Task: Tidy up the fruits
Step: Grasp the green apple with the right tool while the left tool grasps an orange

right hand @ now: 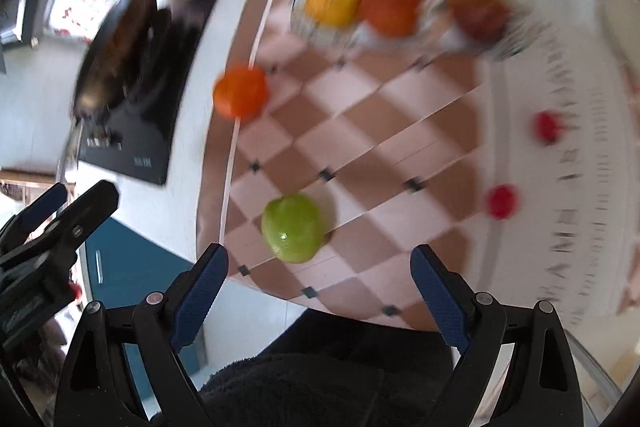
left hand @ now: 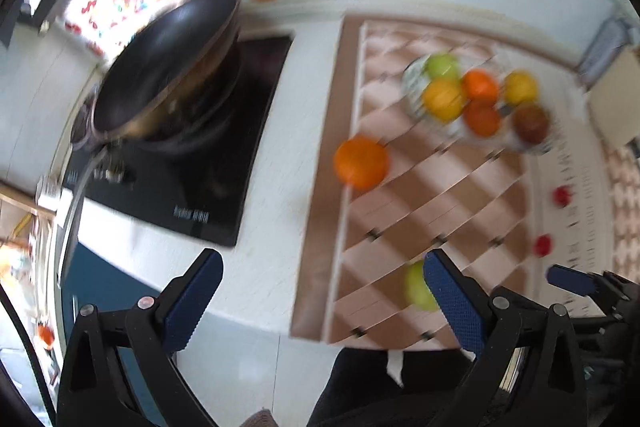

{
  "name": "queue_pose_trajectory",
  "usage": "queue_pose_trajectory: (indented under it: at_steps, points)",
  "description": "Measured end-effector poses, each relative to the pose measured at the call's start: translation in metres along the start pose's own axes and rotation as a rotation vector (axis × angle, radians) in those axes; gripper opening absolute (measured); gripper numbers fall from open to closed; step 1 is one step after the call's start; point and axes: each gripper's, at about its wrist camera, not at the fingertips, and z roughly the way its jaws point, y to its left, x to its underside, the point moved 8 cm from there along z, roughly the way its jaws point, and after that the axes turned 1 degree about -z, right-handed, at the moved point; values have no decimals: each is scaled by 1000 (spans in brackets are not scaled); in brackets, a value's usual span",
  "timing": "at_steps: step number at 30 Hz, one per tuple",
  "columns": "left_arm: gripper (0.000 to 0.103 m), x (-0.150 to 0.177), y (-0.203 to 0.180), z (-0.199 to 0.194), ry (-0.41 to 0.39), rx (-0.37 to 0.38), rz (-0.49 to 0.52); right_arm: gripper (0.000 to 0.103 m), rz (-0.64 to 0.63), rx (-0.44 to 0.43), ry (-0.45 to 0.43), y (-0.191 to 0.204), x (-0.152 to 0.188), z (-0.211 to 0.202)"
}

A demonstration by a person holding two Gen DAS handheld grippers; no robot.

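Note:
A glass bowl (left hand: 416, 95) (right hand: 304, 23) at the far end of a checkered mat holds several fruits: green, yellow, orange and brown ones. A loose orange (left hand: 361, 161) (right hand: 240, 91) lies at the mat's left edge. A green apple (right hand: 293, 228) lies on the mat near me; in the left wrist view it (left hand: 416, 287) is partly hidden behind a finger. My right gripper (right hand: 320, 259) is open, above and just short of the apple. My left gripper (left hand: 322, 267) is open and empty over the counter, left of the apple.
A black pan (left hand: 168, 67) (right hand: 116, 47) sits on a black cooktop (left hand: 224, 163) to the left. The checkered mat (left hand: 440, 195) (right hand: 380, 131) covers the counter; two small red things (right hand: 502, 201) lie on its right border. The counter edge is near me.

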Motion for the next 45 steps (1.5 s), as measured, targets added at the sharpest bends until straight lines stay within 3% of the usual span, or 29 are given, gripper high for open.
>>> queue_pose_trajectory:
  at_steps: [7,9,10,12,17,26,29,32,36,45]
  points:
    - [103,22,37,47,125,-46,-89,91,-29,0,147,17,-5,89]
    - [103,21,39,56,145,-29,-111,73,-42,10,172,22,-6,104]
    - [103,19,38,58,153,-16,-119,72,-54,15,180,24,-6,108]
    - [103,11,36,67,175,18,-144,60,-93,32,166,28,-8,109]
    - [103,-26,17,90,203,90,-151,59,-133,73,145,27,-18,105]
    - [102,-81,-19,144,324,274,-211,59,-24,137,70,-35,-51,70]
    - [93,-90,-29,160,348,278,-192,59,23,144,61,-56,-62,62]
    - [63,-88,-42,173,375,274,-151,59,61,138,57,-75,-63,57]
    - [63,-85,-53,172,346,234,-97,59,89,118,58,-90,-65,53]
    - [63,-27,-113,147,382,318,-20,60,134,56,77,-102,-62,59]
